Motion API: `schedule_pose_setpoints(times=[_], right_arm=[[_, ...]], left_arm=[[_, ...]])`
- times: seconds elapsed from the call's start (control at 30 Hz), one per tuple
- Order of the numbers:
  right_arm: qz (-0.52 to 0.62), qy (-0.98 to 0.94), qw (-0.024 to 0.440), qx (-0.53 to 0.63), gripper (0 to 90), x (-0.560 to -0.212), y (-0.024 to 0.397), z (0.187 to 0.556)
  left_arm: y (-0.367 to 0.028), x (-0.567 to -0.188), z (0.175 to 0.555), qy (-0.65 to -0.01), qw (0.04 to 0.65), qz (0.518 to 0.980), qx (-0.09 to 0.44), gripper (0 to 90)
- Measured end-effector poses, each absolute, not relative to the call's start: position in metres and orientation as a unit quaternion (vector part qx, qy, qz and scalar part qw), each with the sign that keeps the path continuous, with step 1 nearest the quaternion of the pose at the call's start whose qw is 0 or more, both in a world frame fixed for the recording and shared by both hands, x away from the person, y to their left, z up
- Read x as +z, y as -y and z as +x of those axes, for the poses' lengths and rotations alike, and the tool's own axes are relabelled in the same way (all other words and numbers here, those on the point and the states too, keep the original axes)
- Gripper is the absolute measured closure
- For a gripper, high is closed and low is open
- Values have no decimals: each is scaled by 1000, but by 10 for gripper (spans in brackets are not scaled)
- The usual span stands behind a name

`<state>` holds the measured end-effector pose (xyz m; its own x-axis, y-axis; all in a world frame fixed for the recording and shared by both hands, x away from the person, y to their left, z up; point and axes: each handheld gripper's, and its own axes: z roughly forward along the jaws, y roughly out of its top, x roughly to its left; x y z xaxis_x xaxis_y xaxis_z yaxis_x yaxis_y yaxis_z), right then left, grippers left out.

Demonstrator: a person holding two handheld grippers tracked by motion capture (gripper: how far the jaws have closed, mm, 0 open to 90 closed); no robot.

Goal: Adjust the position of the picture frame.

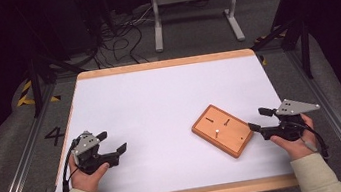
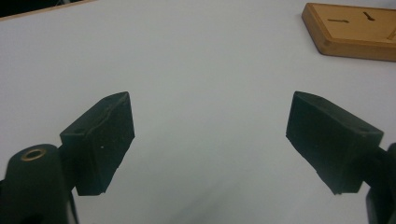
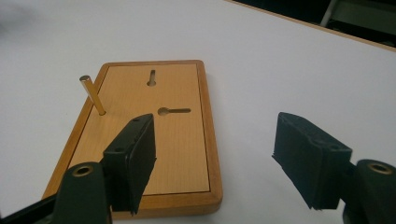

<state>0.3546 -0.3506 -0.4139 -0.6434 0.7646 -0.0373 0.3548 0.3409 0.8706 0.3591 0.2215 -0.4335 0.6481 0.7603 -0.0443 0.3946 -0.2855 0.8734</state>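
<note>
Fingers: apart on left gripper and right gripper, holding nothing | wooden board just beside right gripper, brass pin upright | risk: careless approach may knock pin, shove board

Left gripper low near the table's left edge, jaws spread wide, right gripper at the right, jaws apart, both hand-held

A lab recording bay: white table between metal rails, loose cables, black curtains.
</note>
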Motion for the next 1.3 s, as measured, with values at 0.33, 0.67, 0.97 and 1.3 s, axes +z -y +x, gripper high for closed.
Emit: schedule_pose_setpoints(times=[0.33,0.67,0.97,1.3], right_arm=[[367,-782,238,444,306,-407,355,353],[370,-785,245,433,312,-398,356,350],[373,-801,240,401,600,-395,356,351],[384,-833,199,345,900,-391,349,353]], left_arm=[[-221,-433,359,-372,469,777,194,159],[-221,-433,360,-371,470,777,195,160],[-221,-433,360,-372,470,777,195,162],[-221,-433,361,-371,467,779,194,163]])
